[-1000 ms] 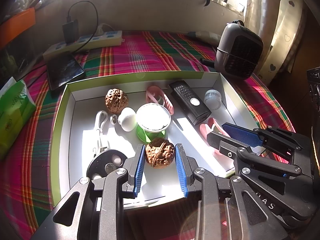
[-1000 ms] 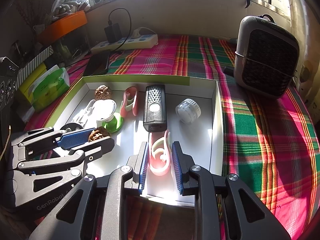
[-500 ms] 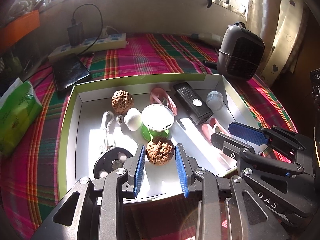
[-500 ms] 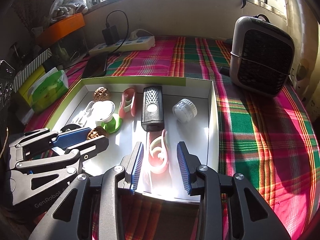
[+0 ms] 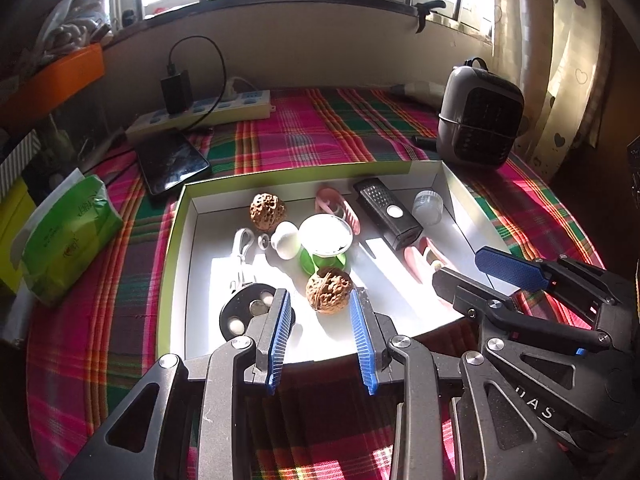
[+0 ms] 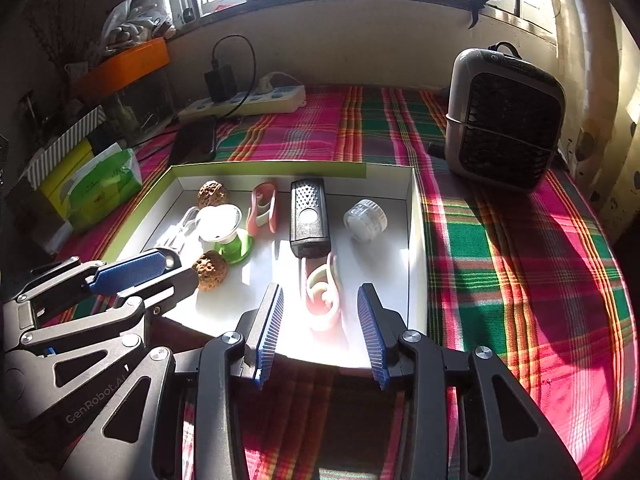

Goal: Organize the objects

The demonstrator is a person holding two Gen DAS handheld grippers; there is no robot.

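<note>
Left wrist view: left claw point(image 5: 320, 322) released, brown wrinkled walnut point(image 5: 329, 290) lying free just ahead inside white cardboard tray point(image 5: 454, 190).

Right wrist view: right claw point(image 6: 320, 322) opening, pink plastic clip point(image 6: 322, 300) loose between jaws, long axis pointing away.

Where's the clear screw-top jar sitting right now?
The clear jar lies in the white tray's far right corner, just right of the black remote-like device, in both wrist views, well beyond the grippers.
</note>
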